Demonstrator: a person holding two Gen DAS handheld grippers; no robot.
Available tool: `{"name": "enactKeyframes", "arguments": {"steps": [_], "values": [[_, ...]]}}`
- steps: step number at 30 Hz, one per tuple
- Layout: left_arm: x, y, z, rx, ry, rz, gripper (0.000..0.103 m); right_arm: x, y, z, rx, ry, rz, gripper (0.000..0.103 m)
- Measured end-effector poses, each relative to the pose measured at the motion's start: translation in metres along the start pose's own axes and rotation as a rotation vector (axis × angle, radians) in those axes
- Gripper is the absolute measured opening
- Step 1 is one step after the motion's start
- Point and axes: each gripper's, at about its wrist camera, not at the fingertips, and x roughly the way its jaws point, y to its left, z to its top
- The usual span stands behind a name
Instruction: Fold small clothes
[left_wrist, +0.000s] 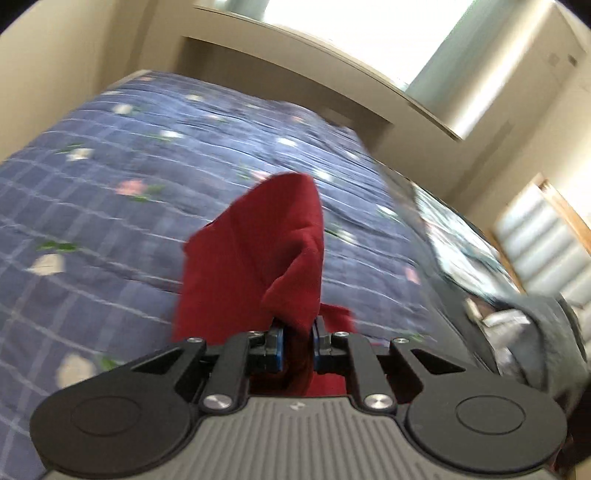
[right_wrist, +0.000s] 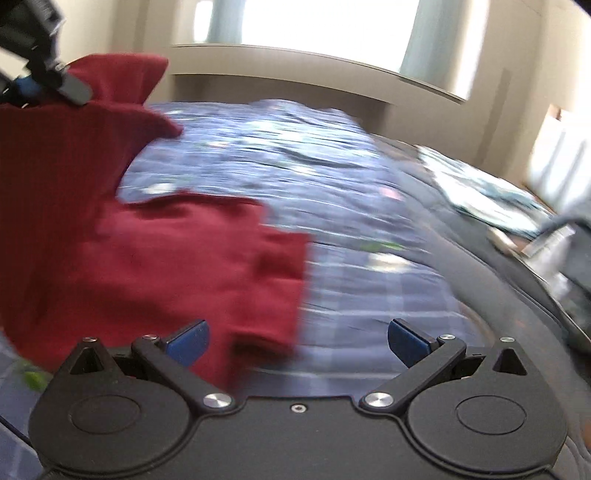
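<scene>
A dark red garment (left_wrist: 266, 254) hangs bunched from my left gripper (left_wrist: 297, 338), which is shut on a fold of it above the bed. In the right wrist view the same red garment (right_wrist: 155, 258) drapes from the upper left down to the quilt, with the left gripper (right_wrist: 48, 79) holding its top corner. My right gripper (right_wrist: 297, 338) is open and empty, with its left finger (right_wrist: 188, 339) close to the garment's lower edge.
A blue checked floral quilt (left_wrist: 110, 206) covers the bed. Patterned pale clothes (right_wrist: 487, 192) and dark items (left_wrist: 535, 332) lie along the bed's right side. A headboard shelf (right_wrist: 314, 70) and bright window are behind.
</scene>
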Motion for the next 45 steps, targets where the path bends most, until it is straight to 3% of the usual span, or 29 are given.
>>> {"name": "enactKeyframes", "arguments": {"steps": [5,10,14,18,19,22,27,32,34,38,40,42,44,45], "values": [[0.043,-0.05,-0.021,0.085,0.112,-0.06,0.014,0.001,-0.044,-0.015,0.07,0.035,-0.064,0.102],[0.077,-0.074,-0.053,0.176,0.206,-0.069,0.014,0.007,-0.074,-0.027,0.154,0.079,-0.079,0.102],[0.089,-0.082,-0.076,0.242,0.273,-0.045,0.014,0.015,-0.091,-0.024,0.249,0.08,0.031,0.102],[0.102,-0.076,-0.086,0.215,0.335,-0.031,0.019,0.031,-0.107,-0.005,0.341,0.066,0.164,0.102],[0.101,-0.073,-0.086,0.195,0.342,-0.04,0.026,0.034,-0.108,0.003,0.353,0.057,0.188,0.102],[0.097,-0.066,-0.085,0.144,0.347,-0.065,0.073,0.047,-0.112,0.023,0.377,0.035,0.266,0.102],[0.078,-0.061,-0.081,0.138,0.296,-0.035,0.085,0.069,-0.106,0.047,0.466,0.055,0.434,0.102],[0.064,-0.034,-0.069,0.072,0.214,0.129,0.098,0.085,-0.08,0.055,0.477,0.092,0.519,0.098],[0.063,-0.017,-0.063,0.029,0.169,0.215,0.1,0.089,-0.069,0.056,0.458,0.1,0.522,0.094],[0.067,0.027,-0.05,-0.082,0.099,0.329,0.102,0.101,-0.057,0.051,0.49,0.127,0.525,0.074],[0.075,0.045,-0.045,-0.116,0.085,0.379,0.102,0.107,-0.054,0.049,0.526,0.151,0.52,0.059],[0.083,0.062,-0.041,-0.147,0.094,0.409,0.102,0.11,-0.054,0.047,0.562,0.164,0.518,0.031],[0.091,0.073,-0.039,-0.176,0.11,0.419,0.102,0.109,-0.055,0.048,0.575,0.164,0.511,0.011],[0.093,0.076,-0.039,-0.186,0.118,0.418,0.102,0.106,-0.056,0.049,0.566,0.149,0.5,0.007]]}}
